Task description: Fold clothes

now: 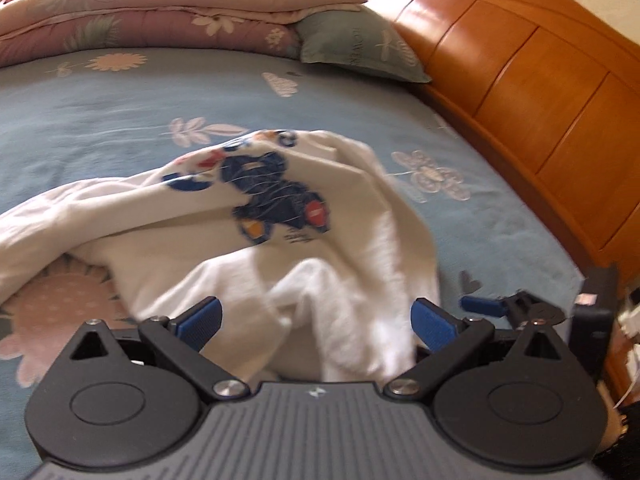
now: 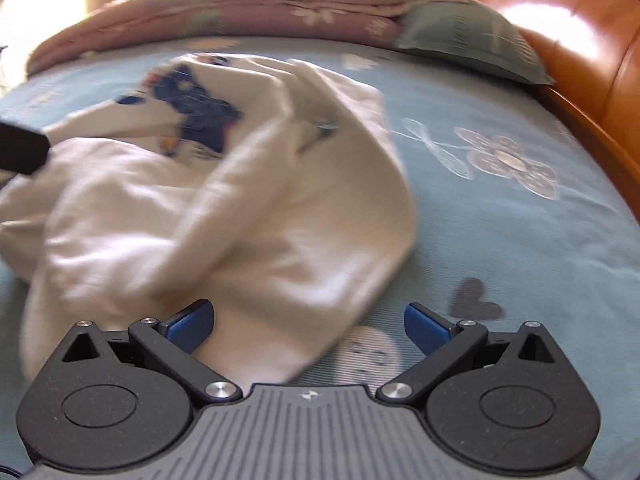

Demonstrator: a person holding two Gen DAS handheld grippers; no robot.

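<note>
A crumpled white garment point(image 1: 256, 240) with a dark blue cartoon print point(image 1: 276, 196) lies on the blue flowered bedsheet point(image 1: 100, 120). My left gripper point(image 1: 316, 322) is open, its blue pads just above the garment's near edge, holding nothing. The right gripper's blue finger point(image 1: 480, 305) shows at the right of the left wrist view. In the right wrist view the same garment point(image 2: 224, 216) lies bunched to the left and centre. My right gripper point(image 2: 308, 326) is open over the garment's near right edge, empty. The left gripper's black body point(image 2: 20, 148) pokes in at the left.
A folded floral quilt point(image 1: 160, 8) and a grey-green pillow point(image 1: 356, 46) lie at the far side of the bed. A wooden headboard point(image 1: 540, 72) runs along the right. Bare sheet point(image 2: 520, 240) lies right of the garment.
</note>
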